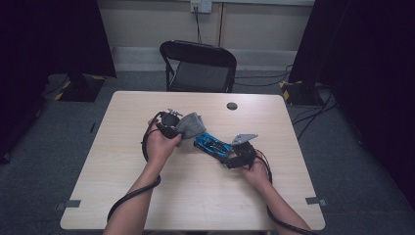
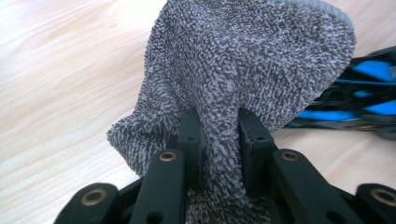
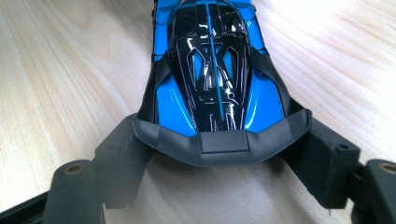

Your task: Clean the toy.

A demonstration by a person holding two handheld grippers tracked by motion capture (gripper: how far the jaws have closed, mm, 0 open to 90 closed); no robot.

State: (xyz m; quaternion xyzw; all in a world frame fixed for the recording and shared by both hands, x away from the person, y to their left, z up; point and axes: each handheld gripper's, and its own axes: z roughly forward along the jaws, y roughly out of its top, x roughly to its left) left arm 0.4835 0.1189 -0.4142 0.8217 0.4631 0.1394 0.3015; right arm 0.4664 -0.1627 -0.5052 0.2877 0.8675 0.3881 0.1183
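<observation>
left gripper (image 1: 177,128): clamped on a fold of grey cloth (image 2: 243,70), held over the nose of the toy car (image 1: 212,145) | right gripper (image 1: 234,155): jaws braced on the car's rear wing, mid-bench (image 1: 147,196) | risk: car may skid if wiping pushes sideways; cloth may slip from the thin pinch

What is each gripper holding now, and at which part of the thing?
The left gripper pinches a fold of the grey cloth. The right gripper clamps the blue toy car by the sides of its dark end spoiler.
</observation>
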